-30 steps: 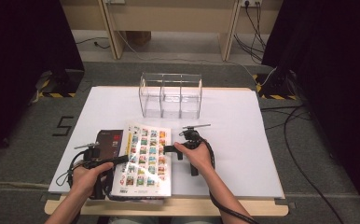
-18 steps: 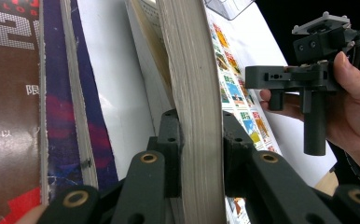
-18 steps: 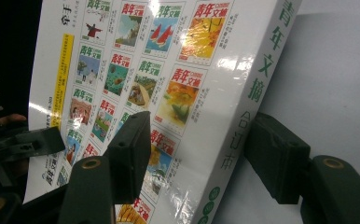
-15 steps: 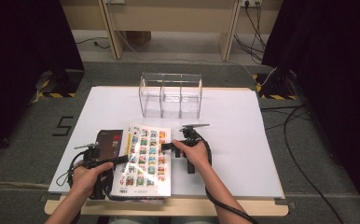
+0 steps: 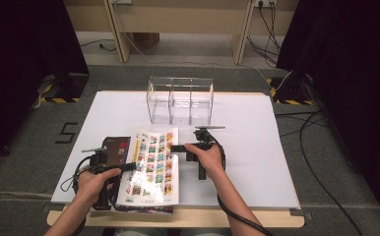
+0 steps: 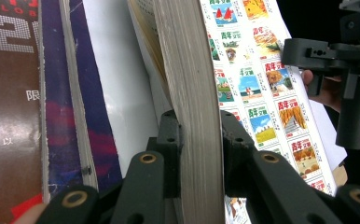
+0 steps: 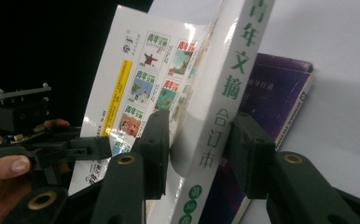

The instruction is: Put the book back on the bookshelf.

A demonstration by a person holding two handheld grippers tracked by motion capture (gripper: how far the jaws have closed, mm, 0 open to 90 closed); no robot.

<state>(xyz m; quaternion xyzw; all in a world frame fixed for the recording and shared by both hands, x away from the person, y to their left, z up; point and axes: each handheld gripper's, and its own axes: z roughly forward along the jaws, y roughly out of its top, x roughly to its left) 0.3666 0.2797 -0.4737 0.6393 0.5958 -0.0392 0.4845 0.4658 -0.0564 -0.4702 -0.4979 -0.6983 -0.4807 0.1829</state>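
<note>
Thick white book (image 5: 152, 164) at the table's (image 5: 257, 147) six-o'clock edge, atop a dark book (image 5: 115, 147). Left gripper (image 6: 197, 140) clenched on its page edges at nine o'clock. Right gripper (image 7: 199, 149) astride the spine at three o'clock, jaws just closing, one pad apparently touching, other apart. Clear rack (image 5: 180, 100) at twelve o'clock.

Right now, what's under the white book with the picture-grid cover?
A dark purple book lies under the white book, sticking out past its spine; a dark red cover shows beside it. How far they run beneath, and the table surface there, is covered.
</note>
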